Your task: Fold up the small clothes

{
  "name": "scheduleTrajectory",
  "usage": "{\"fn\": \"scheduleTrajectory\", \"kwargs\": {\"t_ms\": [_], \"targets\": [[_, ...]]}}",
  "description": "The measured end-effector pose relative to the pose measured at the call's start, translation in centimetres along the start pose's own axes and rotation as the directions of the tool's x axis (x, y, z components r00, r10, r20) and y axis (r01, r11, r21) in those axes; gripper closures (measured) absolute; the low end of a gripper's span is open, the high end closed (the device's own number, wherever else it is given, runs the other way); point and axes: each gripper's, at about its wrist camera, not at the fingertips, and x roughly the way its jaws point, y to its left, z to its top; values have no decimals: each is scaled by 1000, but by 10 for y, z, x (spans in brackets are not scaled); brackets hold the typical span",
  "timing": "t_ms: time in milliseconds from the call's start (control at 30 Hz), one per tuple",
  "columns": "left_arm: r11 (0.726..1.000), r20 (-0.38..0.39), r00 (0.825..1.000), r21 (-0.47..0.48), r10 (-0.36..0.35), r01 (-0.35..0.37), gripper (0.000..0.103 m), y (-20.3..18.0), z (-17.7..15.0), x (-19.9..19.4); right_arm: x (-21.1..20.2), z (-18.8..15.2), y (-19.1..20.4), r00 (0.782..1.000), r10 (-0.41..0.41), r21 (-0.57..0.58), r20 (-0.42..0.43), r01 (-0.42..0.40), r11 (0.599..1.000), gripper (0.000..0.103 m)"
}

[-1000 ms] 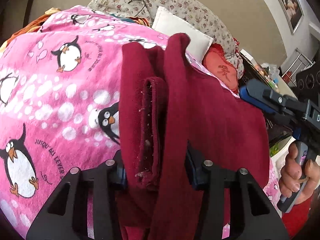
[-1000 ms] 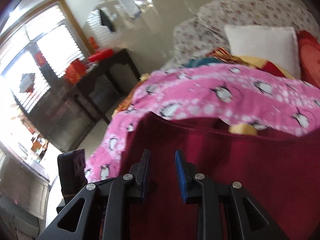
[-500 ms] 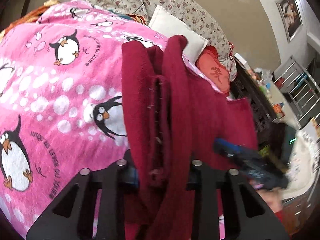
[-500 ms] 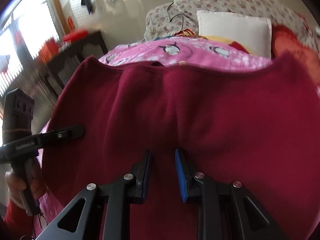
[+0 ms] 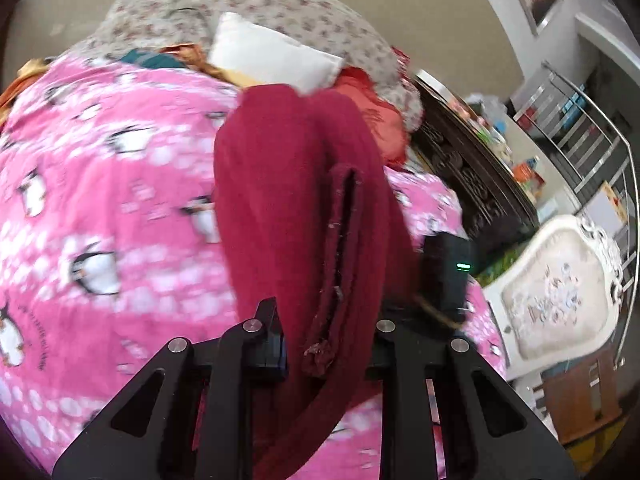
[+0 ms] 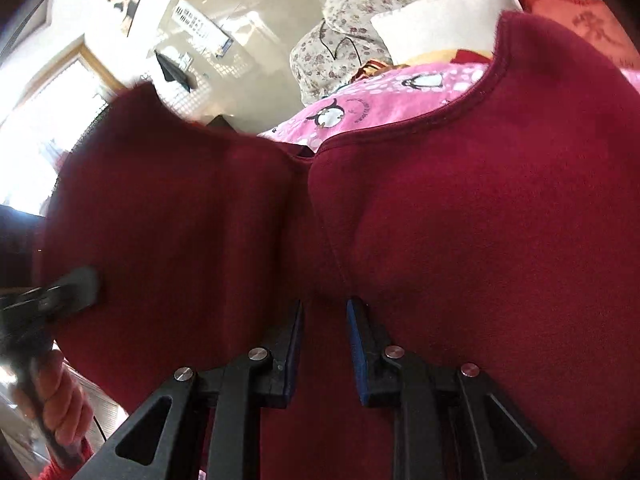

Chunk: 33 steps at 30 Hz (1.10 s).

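Note:
A dark red fleece garment (image 5: 296, 200) is held up over a pink penguin blanket (image 5: 112, 208). My left gripper (image 5: 326, 332) is shut on a bunched, hemmed edge of it. My right gripper (image 6: 323, 320) is shut on a fold of the same garment (image 6: 460, 220), which fills most of the right wrist view with its neckline at the top. The left gripper also shows at the left of that view (image 6: 60, 292), pinching the garment's side. The right gripper's body shows behind the cloth in the left wrist view (image 5: 448, 276).
A white pillow (image 5: 272, 56) and a floral cushion (image 5: 280, 4) lie at the head of the bed, with a red cushion (image 5: 380, 120) beside them. A dark carved cabinet (image 5: 472, 184) and a white chair (image 5: 556, 288) stand to the right. Windows are at the left of the right wrist view.
Both grippers have lifted and swung the garment. The right gripper has come close beside the left, now behind the cloth. The garment hangs more bunched and its neckline shows.

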Motion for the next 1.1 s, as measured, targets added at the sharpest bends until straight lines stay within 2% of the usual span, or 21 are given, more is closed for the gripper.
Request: {"fn": "scheduleTrajectory", "kwargs": {"t_ms": [100,200,267,367,500,600,733,800,833,867,933,1033,1100], "targets": [[999,-35,999,46,21,-19,83,-32,3,20,-6,6,-7,999,35,87,-24,-33,996,84],[999,-59,998,43,18,-16,83,-48,3,38,-43,8,-13,998,-55,126,25,51,991,81],[999,-66,998,43,16,-14,83,-54,1,47,-73,8,-22,989,-126,108,82,117,987,81],[1000,-82,997,28,9,-7,83,-62,-1,62,-83,14,-36,992,-107,87,64,101,991,83],[999,-106,994,26,29,-26,83,-79,-12,89,-97,24,-48,992,-45,159,118,26,987,83],[997,-98,993,41,69,-65,83,-85,-20,102,-116,30,-73,978,-17,258,206,-38,965,80],[997,-118,991,26,69,-66,83,-83,-28,125,-120,35,-102,966,78,312,246,-155,937,80],[996,-122,989,47,78,-73,77,-86,-33,139,-131,31,-109,956,61,347,286,-163,923,80],[996,-112,991,61,76,-69,68,-90,-35,142,-136,30,-110,954,57,361,295,-167,918,80],[997,-98,994,59,57,-52,52,-93,-36,142,-141,30,-110,954,50,368,297,-163,916,78],[999,-80,997,39,-16,19,28,-99,-34,140,-155,31,-103,955,13,367,295,-126,922,73],[996,-77,997,78,-24,30,25,-112,-29,130,-168,36,-93,958,11,339,288,-112,934,57],[991,-85,996,129,-18,29,25,-121,-29,115,-180,33,-74,962,0,289,274,-83,954,56]]}}
